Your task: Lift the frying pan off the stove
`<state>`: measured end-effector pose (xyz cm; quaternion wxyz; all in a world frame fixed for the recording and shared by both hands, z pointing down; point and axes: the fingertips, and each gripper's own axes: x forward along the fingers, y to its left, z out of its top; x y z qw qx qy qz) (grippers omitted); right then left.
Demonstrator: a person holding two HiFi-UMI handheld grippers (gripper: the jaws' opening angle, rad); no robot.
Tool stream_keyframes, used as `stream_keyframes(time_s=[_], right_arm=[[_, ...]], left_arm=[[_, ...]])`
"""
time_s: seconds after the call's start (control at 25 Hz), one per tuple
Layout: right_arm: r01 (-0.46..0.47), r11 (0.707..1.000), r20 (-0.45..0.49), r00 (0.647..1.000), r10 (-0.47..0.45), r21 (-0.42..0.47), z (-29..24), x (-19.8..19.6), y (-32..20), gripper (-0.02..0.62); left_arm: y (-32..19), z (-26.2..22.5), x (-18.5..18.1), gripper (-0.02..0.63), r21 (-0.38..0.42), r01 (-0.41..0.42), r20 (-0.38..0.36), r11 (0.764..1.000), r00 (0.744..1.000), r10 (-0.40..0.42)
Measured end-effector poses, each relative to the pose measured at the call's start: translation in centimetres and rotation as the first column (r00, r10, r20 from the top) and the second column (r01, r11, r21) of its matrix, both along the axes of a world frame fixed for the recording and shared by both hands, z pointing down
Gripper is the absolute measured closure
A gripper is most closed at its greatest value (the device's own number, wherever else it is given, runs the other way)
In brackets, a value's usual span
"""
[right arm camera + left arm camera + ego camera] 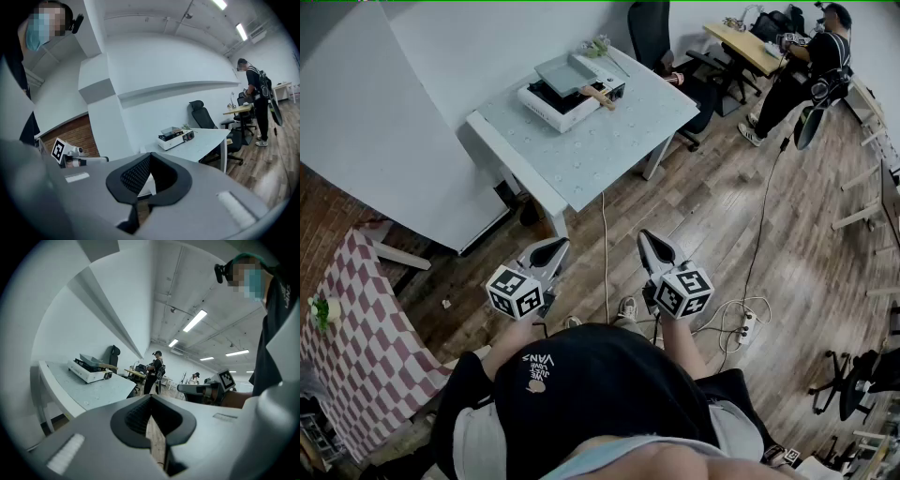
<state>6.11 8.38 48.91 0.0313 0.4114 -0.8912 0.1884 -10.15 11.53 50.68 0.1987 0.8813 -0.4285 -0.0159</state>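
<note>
A grey square frying pan [565, 73] with a wooden handle [598, 95] rests on a white portable stove [555, 105], at the far end of a pale table [600, 141]. Both gripper views show it small and distant: the pan [91, 360] on the stove [86, 372], and the pan [169, 131] on the stove [174, 138]. My left gripper [551, 251] and right gripper [649, 246] are held close to my body above the wooden floor, well short of the table. Both are shut with nothing between the jaws, as their own views show for the left gripper [151, 401] and the right gripper [150, 161].
A black office chair [652, 33] stands behind the table. A person [811, 66] works at a wooden desk at the top right. A checkered-cloth table [347, 328] is at my left. Cables and a power strip [741, 323] lie on the floor to the right.
</note>
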Motion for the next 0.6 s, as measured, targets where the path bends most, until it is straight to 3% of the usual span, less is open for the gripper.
stream_keyframes(time_s=[0.32,0.44,0.48,0.52,0.6], right_arm=[[0.061,0.998,-0.01,0.998,-0.06,0.022,-0.2,2.1,-2.3,0.591],[0.077,0.997,0.061,0.995,-0.078,0.027,-0.7,3.1,-4.0,0.591],[0.082,0.997,0.085,0.993,-0.083,0.014,-0.7,3.5,-4.7,0.549],[0.092,0.996,0.095,0.991,-0.091,0.0,-0.6,3.9,-5.3,0.49],[0.12,0.993,0.086,0.989,-0.118,-0.017,-0.3,4.7,-6.3,0.447]], left_arm=[[-2.2,-0.6,3.2,0.604,0.022,0.038,-0.011,0.999,0.999,-0.038],[-3.5,-1.2,4.7,0.602,0.044,0.051,-0.042,0.998,0.998,-0.049],[-4.0,-1.4,5.1,0.59,0.04,0.065,-0.062,0.997,0.996,-0.062],[-4.6,-1.4,5.5,0.565,0.03,0.084,-0.086,0.996,0.993,-0.082],[-5.9,-1.4,6.1,0.415,0.001,0.126,-0.13,0.992,0.984,-0.125]])
